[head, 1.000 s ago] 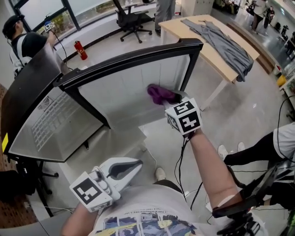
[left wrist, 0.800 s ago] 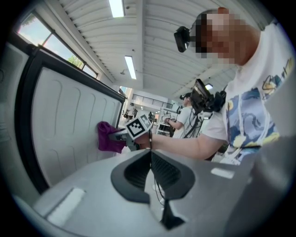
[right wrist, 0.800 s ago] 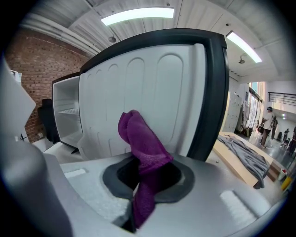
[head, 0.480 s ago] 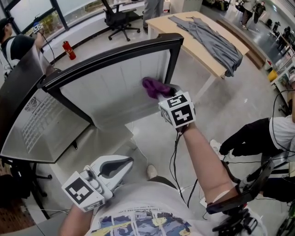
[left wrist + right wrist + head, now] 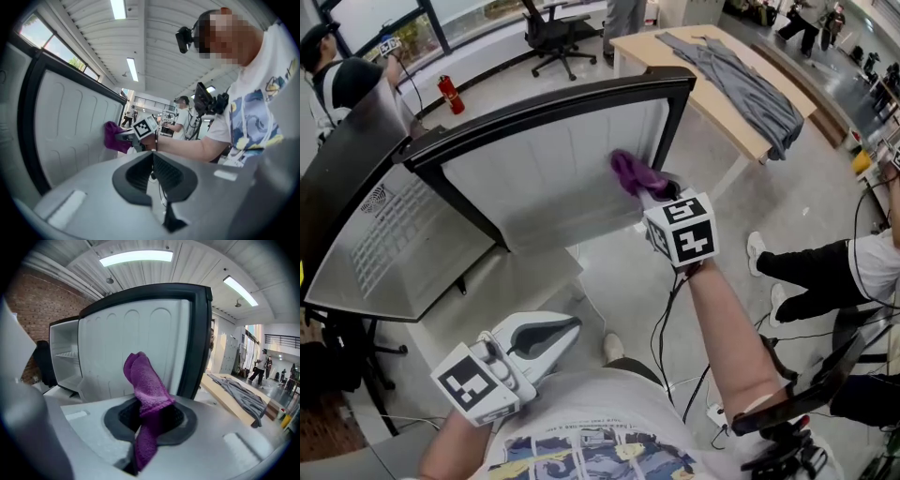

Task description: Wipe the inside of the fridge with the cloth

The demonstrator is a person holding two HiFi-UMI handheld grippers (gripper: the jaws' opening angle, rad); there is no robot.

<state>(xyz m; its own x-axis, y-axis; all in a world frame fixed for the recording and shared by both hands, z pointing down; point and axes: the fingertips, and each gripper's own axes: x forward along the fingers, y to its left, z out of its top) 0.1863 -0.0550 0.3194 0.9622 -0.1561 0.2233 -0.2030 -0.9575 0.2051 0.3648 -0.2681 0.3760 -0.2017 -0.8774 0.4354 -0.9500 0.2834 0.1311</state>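
The fridge door (image 5: 553, 178) stands open, its white ribbed inner panel framed in black. My right gripper (image 5: 661, 197) is shut on a purple cloth (image 5: 633, 173) and holds it at that panel, near the door's black right edge. In the right gripper view the cloth (image 5: 145, 385) rises from between the jaws of the right gripper (image 5: 149, 416), with the panel (image 5: 122, 348) just beyond; whether it touches I cannot tell. My left gripper (image 5: 562, 330) hangs low by my body, shut and empty. The left gripper view shows the left gripper (image 5: 152, 161) pointing toward the cloth (image 5: 112, 136).
The fridge cavity with a shelf (image 5: 65, 357) lies left of the door. A wooden table with a grey garment (image 5: 741, 89) stands behind the door. There is an office chair (image 5: 553, 37), a red fire extinguisher (image 5: 450, 94), a person at far left (image 5: 337, 80) and another person's legs at right (image 5: 825, 272).
The right gripper has slid the cloth a little up the panel and closer to the door's black right edge. The left gripper has stayed low and shut.
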